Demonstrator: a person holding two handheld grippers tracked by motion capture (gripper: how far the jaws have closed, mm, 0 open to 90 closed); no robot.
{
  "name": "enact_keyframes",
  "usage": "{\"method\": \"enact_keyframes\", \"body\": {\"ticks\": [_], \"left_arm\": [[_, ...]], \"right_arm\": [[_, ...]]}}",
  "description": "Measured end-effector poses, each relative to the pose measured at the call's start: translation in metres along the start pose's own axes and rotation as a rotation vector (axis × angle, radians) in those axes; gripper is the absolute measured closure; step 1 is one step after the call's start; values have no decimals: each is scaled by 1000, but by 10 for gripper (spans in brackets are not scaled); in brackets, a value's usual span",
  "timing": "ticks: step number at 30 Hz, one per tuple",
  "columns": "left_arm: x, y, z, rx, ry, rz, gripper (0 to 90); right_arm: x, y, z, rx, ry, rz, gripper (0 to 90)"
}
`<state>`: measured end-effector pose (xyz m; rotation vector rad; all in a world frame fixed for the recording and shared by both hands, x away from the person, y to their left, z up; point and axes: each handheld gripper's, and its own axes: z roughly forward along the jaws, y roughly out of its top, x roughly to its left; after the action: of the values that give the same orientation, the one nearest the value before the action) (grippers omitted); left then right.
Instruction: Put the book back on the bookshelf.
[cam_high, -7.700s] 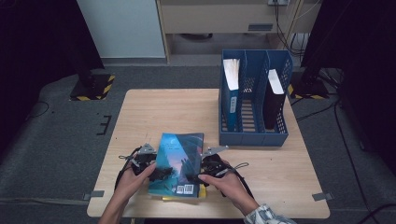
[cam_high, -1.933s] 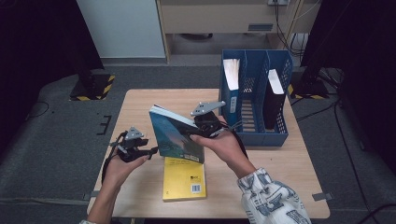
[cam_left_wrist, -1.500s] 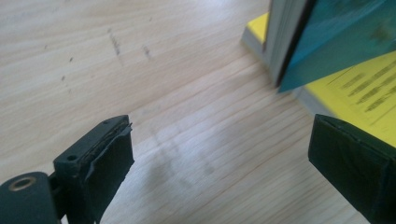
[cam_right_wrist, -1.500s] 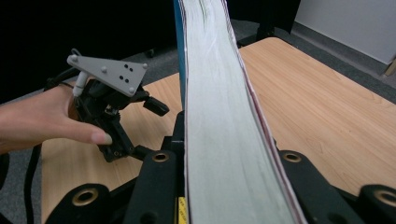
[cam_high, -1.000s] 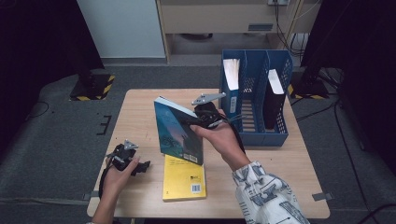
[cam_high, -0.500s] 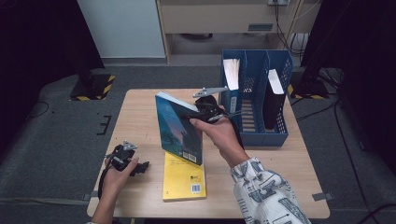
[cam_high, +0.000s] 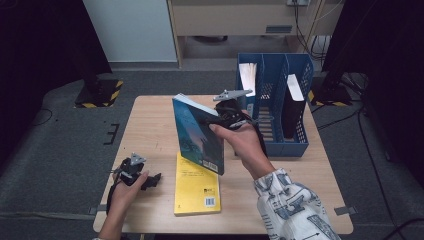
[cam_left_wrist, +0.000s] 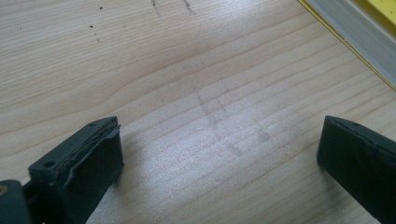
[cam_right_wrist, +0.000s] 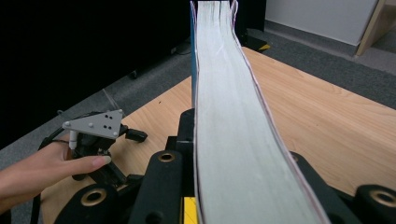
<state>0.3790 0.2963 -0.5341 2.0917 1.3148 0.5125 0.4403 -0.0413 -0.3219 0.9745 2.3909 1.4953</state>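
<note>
Currently the right gripper (cam_high: 216, 120) is clamped on the teal book (cam_high: 197, 134), held upright in the air at frame centre of the high view, long axis near vertical. Blue file rack (cam_high: 272, 145) lies just right of it, open slot nearest that hand. Judged next move: carry the book rightward into the rack. Left gripper (cam_high: 150, 179), lower left, rests on the table (cam_high: 150, 125) with jaws wide apart, holding nothing. Yellow book (cam_high: 196, 190) lies flat below; its print is too small to read.
</note>
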Motion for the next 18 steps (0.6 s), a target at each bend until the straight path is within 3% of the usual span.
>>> {"method": "enact_keyframes", "body": {"ticks": [9, 18], "left_arm": [[0, -2, 2, -35, -3, 4, 0], [0, -2, 2, -36, -5, 6, 0]], "right_arm": [[-1, -5, -16, -1, -18, 5, 736], [-4, -15, -33, -6, -27, 14, 736]]}}
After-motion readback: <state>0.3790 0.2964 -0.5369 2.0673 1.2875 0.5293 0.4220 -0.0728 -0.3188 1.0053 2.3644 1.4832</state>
